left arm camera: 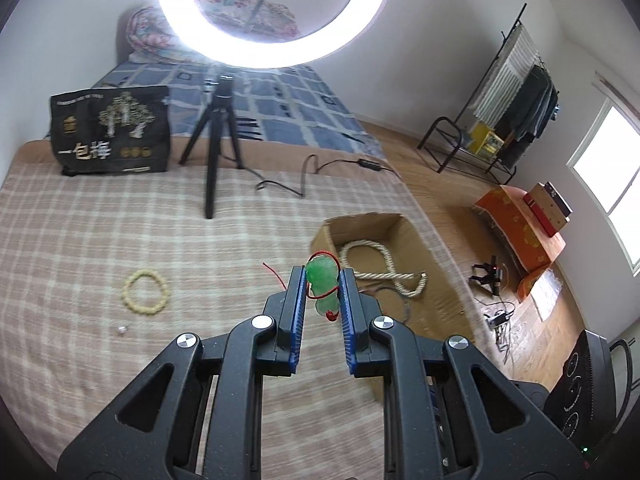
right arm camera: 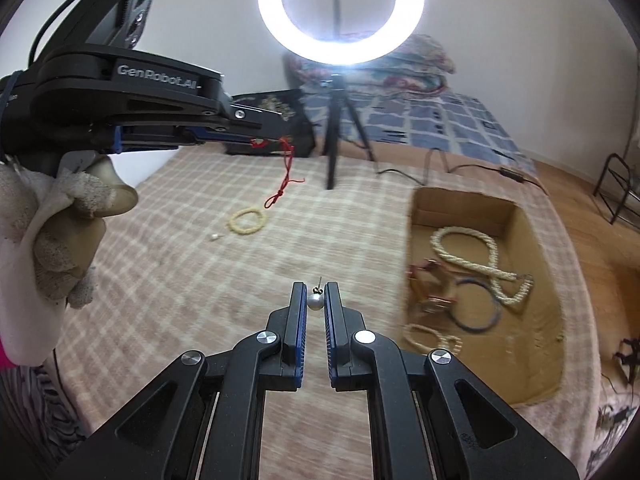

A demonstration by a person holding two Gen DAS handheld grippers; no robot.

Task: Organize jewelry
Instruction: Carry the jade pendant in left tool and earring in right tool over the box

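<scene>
Fingers of the left gripper (left arm camera: 323, 292) pinch a green pendant (left arm camera: 322, 280) between their blue pads, closed to the width of the stone, with its red cord (left arm camera: 320, 294) looped around it and trailing off to the left. In this left wrist view the pendant hangs above the plaid bed cover (left arm camera: 120, 232), near the edge of the cardboard box (left arm camera: 432, 248), where a thick cream rope necklace (left arm camera: 384, 272) already lies. A yellow bead bracelet (left arm camera: 145, 291) and a tiny pale bead (left arm camera: 122, 330) rest on the cover well to the left. In the right wrist view, the right gripper (right arm camera: 315, 300) is nearly closed on a pearl earring (right arm camera: 315, 301), its post sticking up past the fingertips. The left gripper shows from the side at upper left, the cord (right arm camera: 285, 176) dangling below it. The box (right arm camera: 532, 280) sits to the right with more pieces inside. As I judge it, the smooth pearl could roll out of so narrow a grip, and the loose cord could snag the box edge on the way in. Box contents are motion-blurred; beyond the rope necklace and a dark ring (right arm camera: 478, 304) I cannot tell them apart.
</scene>
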